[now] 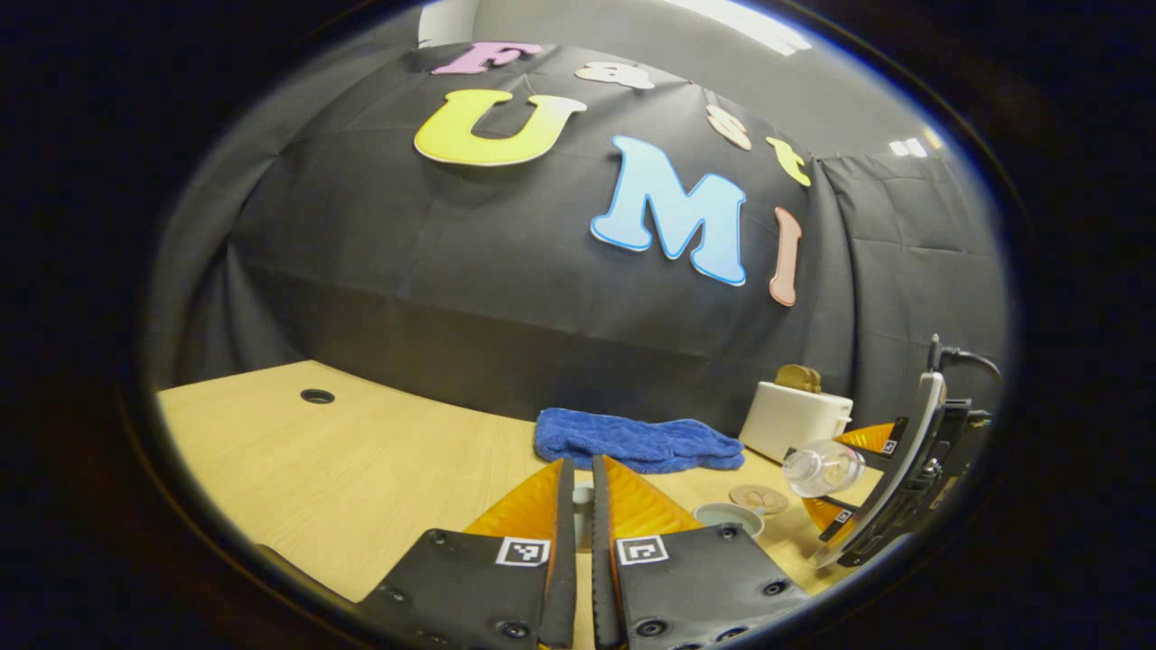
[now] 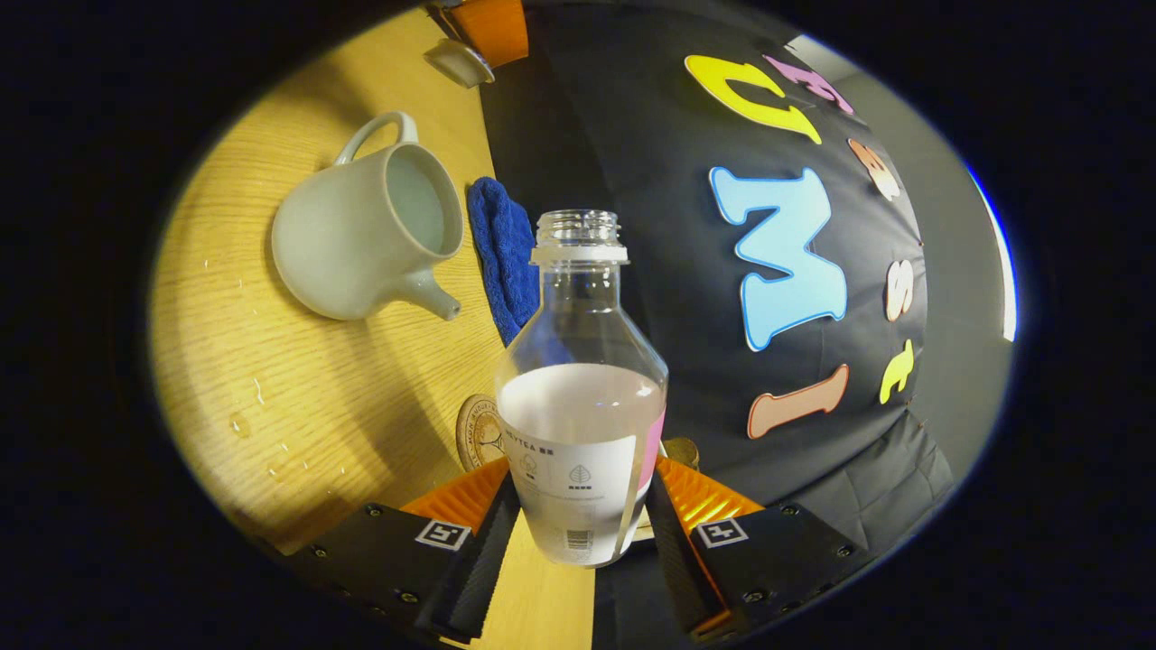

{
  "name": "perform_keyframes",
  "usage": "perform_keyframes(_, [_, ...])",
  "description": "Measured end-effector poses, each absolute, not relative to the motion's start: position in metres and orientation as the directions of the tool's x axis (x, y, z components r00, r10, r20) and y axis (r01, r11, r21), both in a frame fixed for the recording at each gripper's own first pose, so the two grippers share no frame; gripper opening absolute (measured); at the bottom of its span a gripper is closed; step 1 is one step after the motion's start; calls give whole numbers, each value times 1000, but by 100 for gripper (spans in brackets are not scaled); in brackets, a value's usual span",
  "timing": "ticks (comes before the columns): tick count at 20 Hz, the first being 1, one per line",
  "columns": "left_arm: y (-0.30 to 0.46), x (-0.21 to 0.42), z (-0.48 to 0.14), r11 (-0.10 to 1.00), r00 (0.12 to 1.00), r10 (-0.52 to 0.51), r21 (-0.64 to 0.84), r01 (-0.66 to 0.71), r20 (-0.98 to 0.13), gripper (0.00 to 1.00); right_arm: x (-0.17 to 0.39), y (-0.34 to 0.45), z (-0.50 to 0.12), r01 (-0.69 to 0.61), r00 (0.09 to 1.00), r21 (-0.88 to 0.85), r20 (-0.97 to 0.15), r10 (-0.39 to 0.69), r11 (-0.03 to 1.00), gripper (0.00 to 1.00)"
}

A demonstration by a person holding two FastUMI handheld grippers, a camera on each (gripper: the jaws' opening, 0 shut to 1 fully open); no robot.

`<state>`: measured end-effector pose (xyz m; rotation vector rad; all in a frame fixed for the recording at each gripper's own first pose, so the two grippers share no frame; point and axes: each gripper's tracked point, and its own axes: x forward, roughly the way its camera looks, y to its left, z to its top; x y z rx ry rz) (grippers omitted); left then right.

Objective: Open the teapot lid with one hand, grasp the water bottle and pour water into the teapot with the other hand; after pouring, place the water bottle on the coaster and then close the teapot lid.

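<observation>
My right gripper is shut on the clear water bottle, which has no cap and is about half full. The pale teapot stands open on the table to the upper left of the bottle, with water visible inside. A round coaster lies just behind the bottle. In the left gripper view, my left gripper is shut on the small white teapot lid. To its right are the teapot rim, the coaster, and the bottle lying tilted in the right gripper.
A blue towel lies at the back of the wooden table. A white toaster holding bread stands at the back right. Water drops dot the table near the teapot. A cable hole sits at the far left.
</observation>
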<state>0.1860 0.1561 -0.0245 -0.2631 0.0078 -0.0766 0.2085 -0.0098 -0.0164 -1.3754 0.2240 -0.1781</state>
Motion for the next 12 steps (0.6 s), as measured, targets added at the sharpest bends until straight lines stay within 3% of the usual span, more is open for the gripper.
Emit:
perform_keyframes(1, [156,186,-25,960,997,-83,-268,80,2,13,209,-10,-12,2,967,-990,-34,-251,140,76])
perform_keyframes(7, [163,186,-27,943,996,-85,-322,81,2,17,214,-9,4,-15,974,-1000,-11,-226,-13,75])
perform_keyframes(8, [164,186,-26,942,996,-85,-326,81,1,10,216,-6,3,-15,975,-999,-5,-222,-42,75])
perform_keyframes(11, [163,185,-27,940,996,-90,-329,85,0,10,219,2,7,-9,980,-991,18,-198,-136,75])
perform_keyframes(12, [164,186,-26,940,996,-90,-329,85,0,17,219,4,8,-10,982,-988,19,-190,-154,75])
